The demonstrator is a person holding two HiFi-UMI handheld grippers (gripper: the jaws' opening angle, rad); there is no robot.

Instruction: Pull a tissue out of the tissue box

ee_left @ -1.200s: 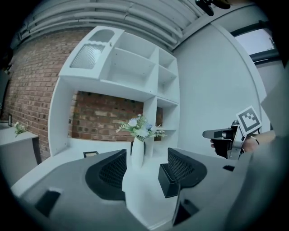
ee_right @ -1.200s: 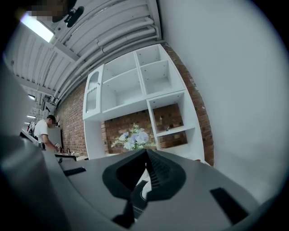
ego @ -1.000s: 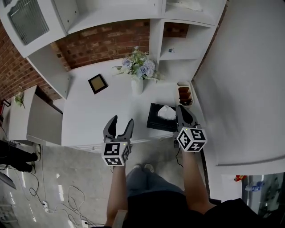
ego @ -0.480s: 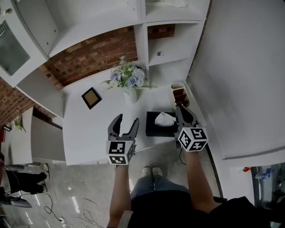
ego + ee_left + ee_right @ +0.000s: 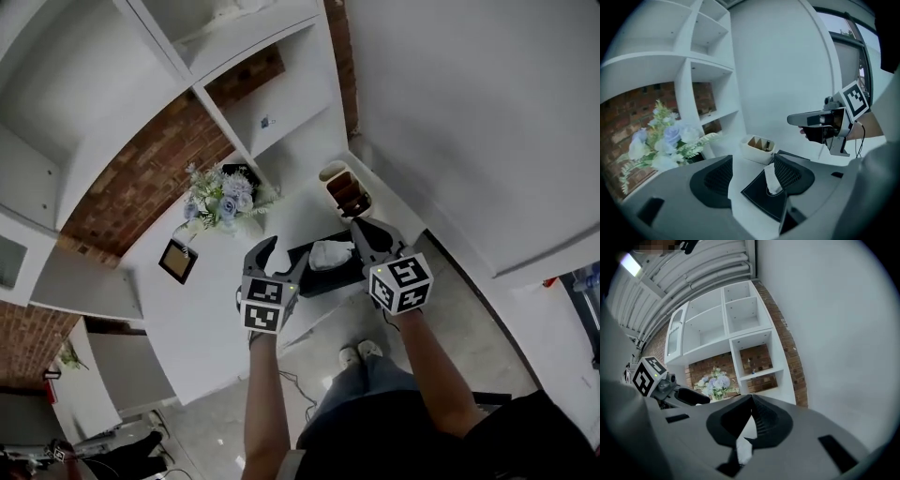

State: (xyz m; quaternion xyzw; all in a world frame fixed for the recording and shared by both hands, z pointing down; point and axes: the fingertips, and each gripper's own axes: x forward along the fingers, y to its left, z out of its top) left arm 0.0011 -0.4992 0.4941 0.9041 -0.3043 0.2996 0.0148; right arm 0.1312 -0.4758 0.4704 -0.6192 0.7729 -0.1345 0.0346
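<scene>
A black tissue box lies on the white table, with a white tissue sticking up from its slot. My left gripper is open at the box's left end. In the left gripper view the box and tissue sit between its wide jaws. My right gripper hovers over the box's right end, shut with nothing held. It shows as a closed bar above the box. In the right gripper view its tips meet, and white tissue shows below them.
A vase of pale flowers and a small dark picture frame stand further back on the table. A white organizer tray sits by the wall beyond the box. White shelves and brick wall rise behind. The table's front edge is just below the grippers.
The head view has swung and tilted. My left gripper has moved in toward the tissue box's left end. The right gripper stays shut by the tissue.
</scene>
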